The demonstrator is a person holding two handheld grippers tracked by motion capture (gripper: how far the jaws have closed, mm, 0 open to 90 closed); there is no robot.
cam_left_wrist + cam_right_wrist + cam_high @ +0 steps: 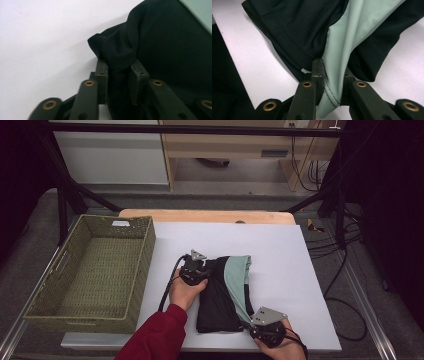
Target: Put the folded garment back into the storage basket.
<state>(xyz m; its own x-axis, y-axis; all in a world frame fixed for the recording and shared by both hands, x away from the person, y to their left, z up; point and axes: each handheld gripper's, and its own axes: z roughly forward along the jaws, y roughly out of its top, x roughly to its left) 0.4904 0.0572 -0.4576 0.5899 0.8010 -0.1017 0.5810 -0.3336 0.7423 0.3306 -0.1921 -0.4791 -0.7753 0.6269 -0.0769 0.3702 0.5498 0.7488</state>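
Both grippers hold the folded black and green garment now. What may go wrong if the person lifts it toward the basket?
1. The left gripper pinches only a small bunch of black cloth at the edge of the garment, so it might slip out.
2. The right gripper holds mainly the green layer at a corner; the other layers may hang down and the fold may open.
3. The basket has tall walls, so hanging cloth could catch on its rim.
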